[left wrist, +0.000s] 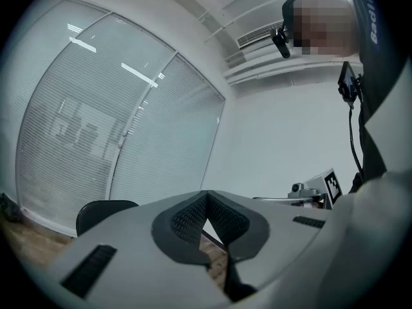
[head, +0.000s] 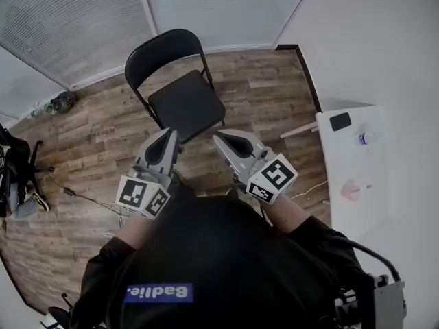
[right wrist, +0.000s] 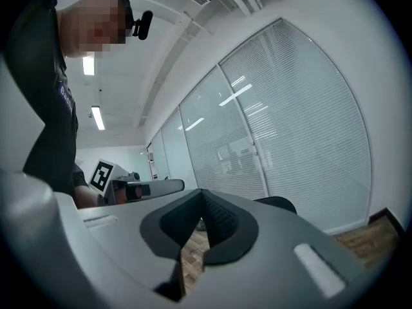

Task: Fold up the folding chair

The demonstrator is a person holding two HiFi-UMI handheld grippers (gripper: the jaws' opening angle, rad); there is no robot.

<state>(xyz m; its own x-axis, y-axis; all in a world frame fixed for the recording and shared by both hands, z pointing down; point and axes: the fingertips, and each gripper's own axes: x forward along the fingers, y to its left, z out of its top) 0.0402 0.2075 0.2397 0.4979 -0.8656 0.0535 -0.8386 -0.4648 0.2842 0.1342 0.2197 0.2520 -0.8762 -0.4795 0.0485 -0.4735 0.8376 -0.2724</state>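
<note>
Black chair: stands unfolded on wood floor, at 12 o'clock from both grippers, untouched. Left gripper, right gripper: clenched on nothing. Open before contact; otherwise no hold on the frame. Steady the backrest while lifting the seat; otherwise likely sliding or tipping toward 12 o'clock. Keep pads off the seat hinge: pinch risk. Keep clear of table at 3 o'clock.

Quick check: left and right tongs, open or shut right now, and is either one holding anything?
Left tongs: closed, holding nothing.
Right tongs: closed, holding nothing.
</note>
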